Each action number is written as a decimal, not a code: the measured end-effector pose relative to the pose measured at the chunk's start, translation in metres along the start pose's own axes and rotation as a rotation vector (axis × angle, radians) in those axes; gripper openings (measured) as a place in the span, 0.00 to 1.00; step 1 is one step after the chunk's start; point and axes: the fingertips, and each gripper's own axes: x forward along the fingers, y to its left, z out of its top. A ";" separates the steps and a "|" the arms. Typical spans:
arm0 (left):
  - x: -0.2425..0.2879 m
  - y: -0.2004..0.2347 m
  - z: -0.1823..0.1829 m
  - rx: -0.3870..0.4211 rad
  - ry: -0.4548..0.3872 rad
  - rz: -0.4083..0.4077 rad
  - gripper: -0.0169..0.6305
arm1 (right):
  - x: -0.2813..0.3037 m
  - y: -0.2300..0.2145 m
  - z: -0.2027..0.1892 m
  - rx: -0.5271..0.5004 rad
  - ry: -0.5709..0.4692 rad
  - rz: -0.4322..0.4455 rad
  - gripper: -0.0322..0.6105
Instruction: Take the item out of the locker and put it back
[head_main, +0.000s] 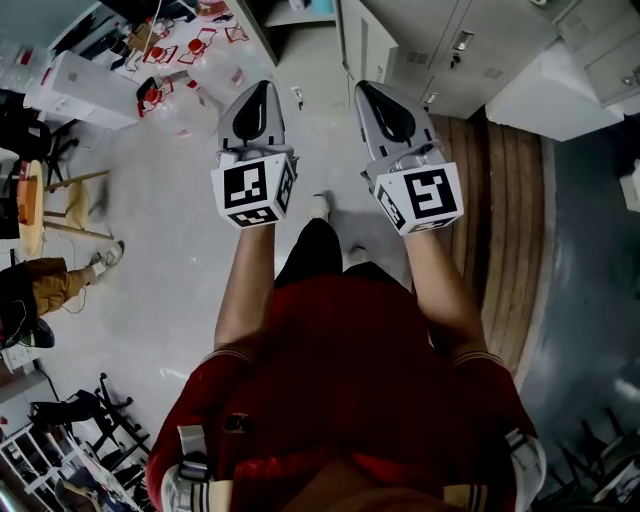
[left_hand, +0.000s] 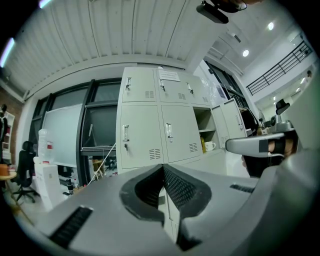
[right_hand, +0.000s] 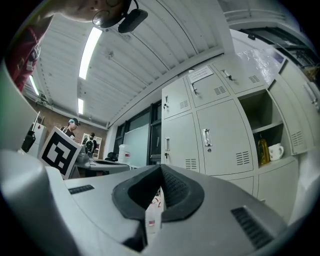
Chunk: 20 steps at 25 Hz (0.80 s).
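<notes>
A bank of grey lockers (left_hand: 150, 120) stands ahead of me. One compartment (right_hand: 260, 130) is open, and on its shelf stand a yellow bottle (right_hand: 262, 149) and a white mug (right_hand: 275, 151); the same mug (left_hand: 209, 146) shows in the left gripper view. My left gripper (head_main: 262, 90) and right gripper (head_main: 366, 90) are held side by side at chest height, pointing roughly level toward the lockers and some way short of them. The left gripper (left_hand: 163, 167) is shut with nothing in it. The right gripper (right_hand: 161, 168) is also shut and empty.
I stand on a grey floor (head_main: 170, 250), with wooden boards (head_main: 505, 230) to my right. To the left are a seated person's leg (head_main: 60, 280), stools, white boxes (head_main: 80, 85) and scattered red-and-white items. Two people (right_hand: 75, 125) stand at a desk far left.
</notes>
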 end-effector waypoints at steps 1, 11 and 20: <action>0.003 0.002 -0.003 -0.003 0.001 0.000 0.04 | 0.003 -0.001 -0.003 0.005 0.003 -0.004 0.05; 0.056 0.042 -0.037 -0.055 0.020 -0.021 0.12 | 0.061 -0.003 -0.027 -0.029 0.048 -0.018 0.05; 0.146 0.089 -0.078 -0.048 0.078 -0.051 0.28 | 0.142 -0.018 -0.064 -0.047 0.080 -0.102 0.05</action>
